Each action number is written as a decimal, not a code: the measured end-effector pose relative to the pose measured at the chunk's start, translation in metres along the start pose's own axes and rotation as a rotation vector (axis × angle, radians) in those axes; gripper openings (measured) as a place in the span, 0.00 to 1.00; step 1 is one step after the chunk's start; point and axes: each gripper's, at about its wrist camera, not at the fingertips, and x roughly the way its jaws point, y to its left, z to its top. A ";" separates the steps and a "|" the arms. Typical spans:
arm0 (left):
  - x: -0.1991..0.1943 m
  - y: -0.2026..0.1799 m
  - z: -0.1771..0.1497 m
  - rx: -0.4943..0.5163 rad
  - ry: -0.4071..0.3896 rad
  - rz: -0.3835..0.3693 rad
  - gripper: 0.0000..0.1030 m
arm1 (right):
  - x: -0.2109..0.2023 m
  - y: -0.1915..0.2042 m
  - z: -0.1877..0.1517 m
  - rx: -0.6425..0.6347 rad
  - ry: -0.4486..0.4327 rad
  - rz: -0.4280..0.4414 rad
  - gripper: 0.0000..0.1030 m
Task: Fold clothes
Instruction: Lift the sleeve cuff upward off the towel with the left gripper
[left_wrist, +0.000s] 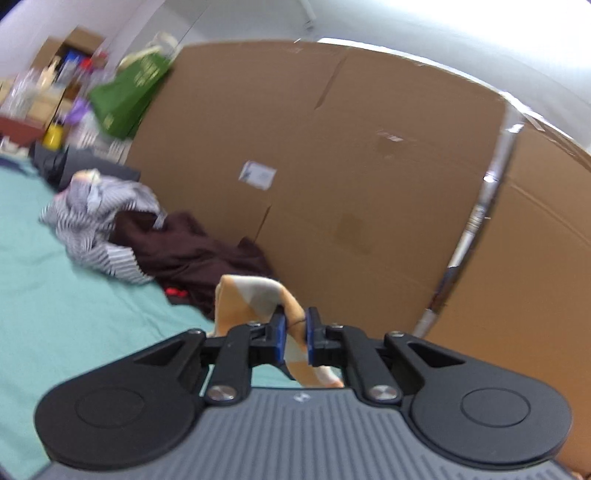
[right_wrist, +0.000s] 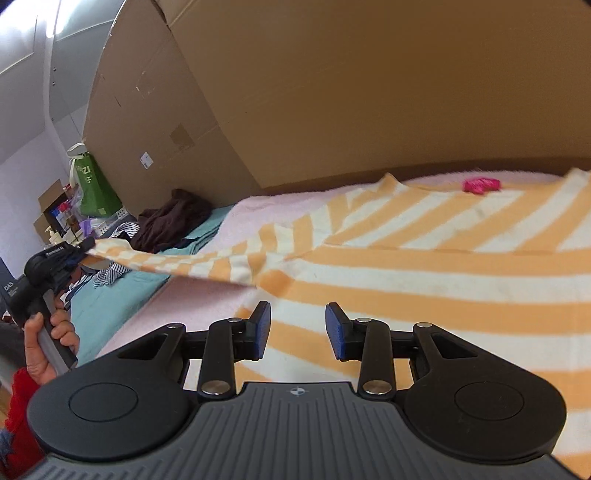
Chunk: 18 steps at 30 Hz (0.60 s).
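Note:
An orange-and-white striped sweater (right_wrist: 424, 266) lies spread on a pink blanket (right_wrist: 177, 295). Its sleeve (right_wrist: 192, 264) is pulled out to the left and lifted off the bed. My left gripper (left_wrist: 295, 334) is shut on the sleeve cuff (left_wrist: 258, 295), which sticks up between the blue pads. The right wrist view shows that same left gripper (right_wrist: 79, 254) at far left, held by a person's hand (right_wrist: 48, 343). My right gripper (right_wrist: 297, 326) hovers open over the sweater's body, with nothing between its fingers.
Large cardboard boxes (left_wrist: 332, 155) wall off the far side of the bed. A dark brown garment (left_wrist: 192, 258) and a grey striped garment (left_wrist: 99, 221) lie crumpled on the teal sheet (left_wrist: 55, 314). A green bag (left_wrist: 129, 96) and shelf clutter stand behind. A pink item (right_wrist: 480, 184) lies by the sweater's collar.

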 end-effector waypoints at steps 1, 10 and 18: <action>0.003 0.005 0.003 -0.021 -0.002 -0.002 0.03 | 0.012 0.002 0.007 -0.009 -0.001 0.005 0.35; 0.016 0.022 -0.038 0.029 0.214 0.070 0.04 | 0.104 0.015 0.027 -0.047 0.075 -0.012 0.29; 0.027 0.074 -0.048 -0.283 0.339 0.071 0.05 | 0.110 0.019 0.052 -0.090 -0.009 -0.027 0.26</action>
